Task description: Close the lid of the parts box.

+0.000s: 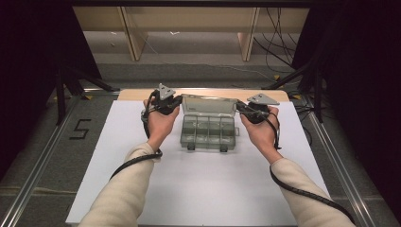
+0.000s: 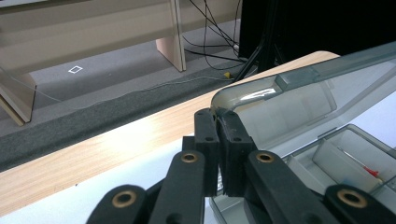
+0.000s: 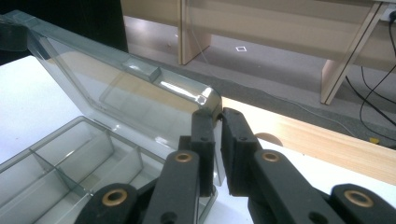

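A clear grey compartment box point(image 1: 208, 133) lies in the middle of the white table top, its lid point(image 1: 208, 104) standing raised at the far side. My left gripper point(image 1: 175, 104) is shut on the lid's left top corner; in the left gripper view the jaws point(image 2: 218, 122) pinch the lid's point(image 2: 299, 91) rounded corner. My right gripper point(image 1: 242, 108) is shut on the right top corner, and in the right gripper view the lid's point(image 3: 121, 88) edge sits between the gripper's point(image 3: 218, 119) jaws. A small red item point(image 2: 372, 171) lies in one compartment.
The white sheet point(image 1: 198, 189) covers the table, with a wooden strip point(image 1: 132, 94) along its far edge. Beyond lie grey floor, wooden furniture legs point(image 1: 135, 38) and loose cables point(image 1: 279, 42). Metal rails point(image 1: 340, 165) run along both sides.
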Tool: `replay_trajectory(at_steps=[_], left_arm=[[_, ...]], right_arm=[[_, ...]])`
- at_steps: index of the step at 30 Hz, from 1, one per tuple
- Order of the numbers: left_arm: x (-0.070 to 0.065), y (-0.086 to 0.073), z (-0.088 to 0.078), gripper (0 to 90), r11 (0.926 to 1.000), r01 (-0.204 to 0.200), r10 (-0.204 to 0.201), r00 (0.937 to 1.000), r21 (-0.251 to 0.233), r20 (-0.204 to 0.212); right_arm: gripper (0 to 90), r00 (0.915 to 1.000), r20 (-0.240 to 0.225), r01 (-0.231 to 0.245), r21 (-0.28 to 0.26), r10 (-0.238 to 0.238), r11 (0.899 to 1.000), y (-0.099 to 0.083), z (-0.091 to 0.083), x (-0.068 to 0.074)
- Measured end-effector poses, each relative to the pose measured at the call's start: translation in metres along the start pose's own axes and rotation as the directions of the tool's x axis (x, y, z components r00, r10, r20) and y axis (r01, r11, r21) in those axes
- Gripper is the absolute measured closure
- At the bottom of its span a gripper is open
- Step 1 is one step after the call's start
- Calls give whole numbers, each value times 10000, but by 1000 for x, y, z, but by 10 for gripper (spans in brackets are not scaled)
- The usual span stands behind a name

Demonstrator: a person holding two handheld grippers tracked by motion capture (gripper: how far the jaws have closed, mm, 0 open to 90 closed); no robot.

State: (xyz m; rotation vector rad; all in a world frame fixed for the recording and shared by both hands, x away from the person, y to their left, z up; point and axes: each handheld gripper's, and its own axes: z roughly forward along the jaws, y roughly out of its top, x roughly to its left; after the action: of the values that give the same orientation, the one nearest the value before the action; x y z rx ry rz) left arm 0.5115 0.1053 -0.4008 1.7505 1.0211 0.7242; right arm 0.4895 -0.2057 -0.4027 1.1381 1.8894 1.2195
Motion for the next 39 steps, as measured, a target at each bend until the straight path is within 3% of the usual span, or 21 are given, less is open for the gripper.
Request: replay_trajectory(at_steps=[12,23,31,39], left_arm=[[-4,-7,-7,870,9993,-362,362,9993,-87,-27],[-8,-15,-12,870,9983,-534,530,9985,-242,-140],[-11,-20,-16,869,9972,-702,697,9974,-273,-175],[-13,-24,-18,869,9971,-701,698,9975,-289,-115]], right_arm=[[843,9995,159,267,-251,-263,9993,-8,-7,5],[842,9999,-39,158,-182,-159,9997,-14,-13,10],[842,9985,188,510,-273,-505,9983,-17,-16,12],[871,9976,69,690,-149,-689,9975,-22,-20,13]])
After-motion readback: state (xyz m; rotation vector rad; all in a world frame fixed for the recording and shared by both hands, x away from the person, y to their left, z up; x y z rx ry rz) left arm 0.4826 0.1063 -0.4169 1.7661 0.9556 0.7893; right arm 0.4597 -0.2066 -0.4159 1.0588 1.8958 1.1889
